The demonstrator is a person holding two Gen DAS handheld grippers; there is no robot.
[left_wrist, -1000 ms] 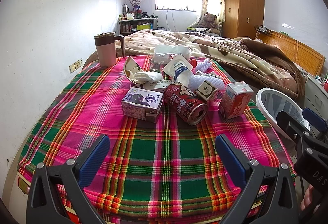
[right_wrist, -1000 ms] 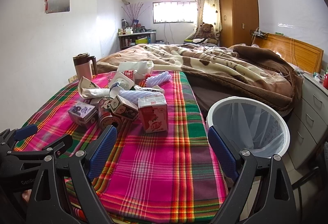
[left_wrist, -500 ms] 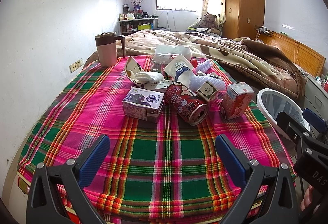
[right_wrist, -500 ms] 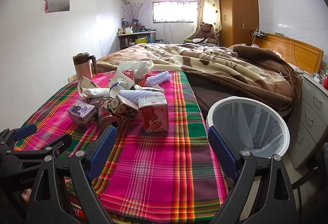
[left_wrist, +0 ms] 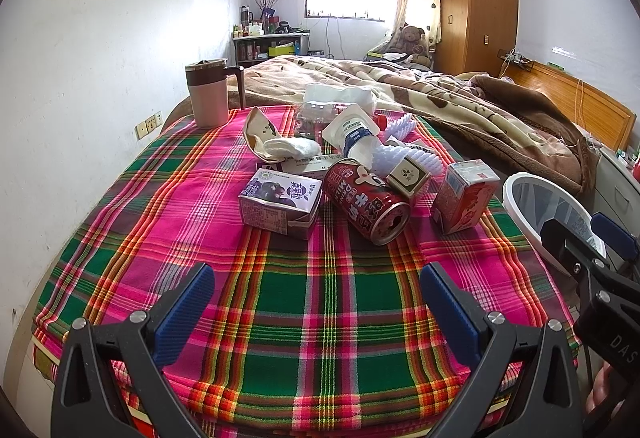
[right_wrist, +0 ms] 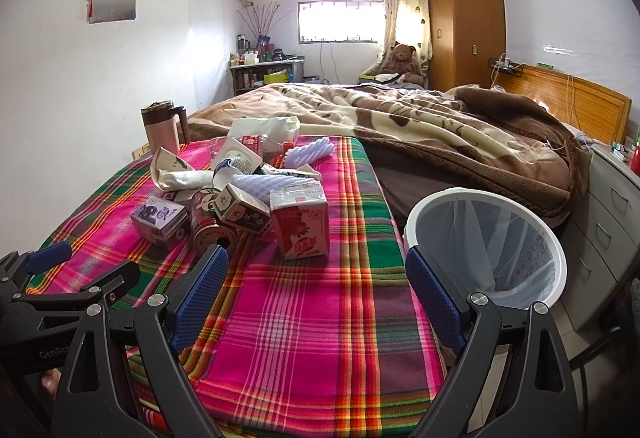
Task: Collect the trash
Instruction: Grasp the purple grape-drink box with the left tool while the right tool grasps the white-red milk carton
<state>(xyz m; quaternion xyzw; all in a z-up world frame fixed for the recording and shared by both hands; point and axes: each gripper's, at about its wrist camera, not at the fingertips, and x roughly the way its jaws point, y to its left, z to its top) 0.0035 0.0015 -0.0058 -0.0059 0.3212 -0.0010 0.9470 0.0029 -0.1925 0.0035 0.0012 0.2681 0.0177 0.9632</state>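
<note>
on the plaid cloth [left_wrist: 320, 310] a red can [left_wrist: 366, 203] shows chinese lettering; both tools, left tool [left_wrist: 316, 292] and right tool [right_wrist: 316, 276], spread empty.

I counted three drink cartons: a purple one [left_wrist: 280, 203], a red one [left_wrist: 464, 195] and a small cream one [left_wrist: 408, 175]. There was one red can [left_wrist: 366, 207], one pink mug [left_wrist: 208, 95] and one white bin [right_wrist: 486, 246]
</note>
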